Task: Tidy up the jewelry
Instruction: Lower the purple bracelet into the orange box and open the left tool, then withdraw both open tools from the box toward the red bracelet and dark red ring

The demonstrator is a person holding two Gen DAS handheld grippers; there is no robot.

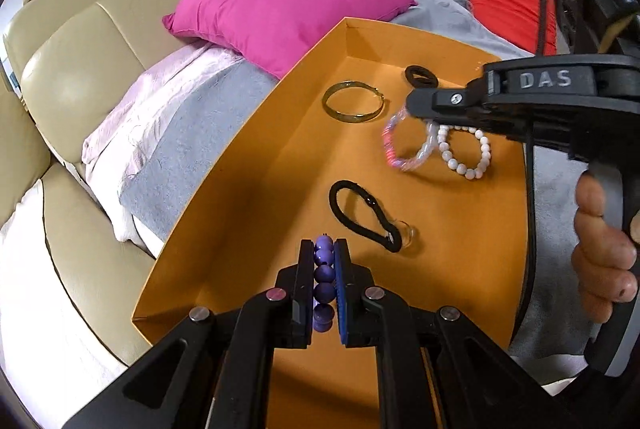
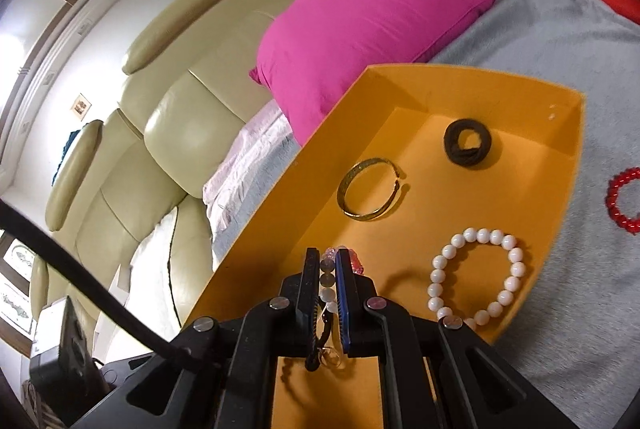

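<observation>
Grey bedding (image 2: 560, 41) by a pink pillow (image 1: 288, 9) carries the orange tray (image 1: 256, 165). Over its near end, the left gripper (image 1: 324, 249) is clamped on a purple bead bracelet (image 1: 324, 273), whose beads run in line with the fingers. Farther right, the right gripper (image 2: 329, 257) pinches a pale iridescent bracelet (image 1: 404, 145), which hangs just beside the white bead bracelet (image 2: 476, 277) on the tray floor. Both loads sit above bare tray; the gold bangle (image 2: 370, 193) and black hair tie (image 1: 364, 213) lie clear. Releasing should drop each inside.
</observation>
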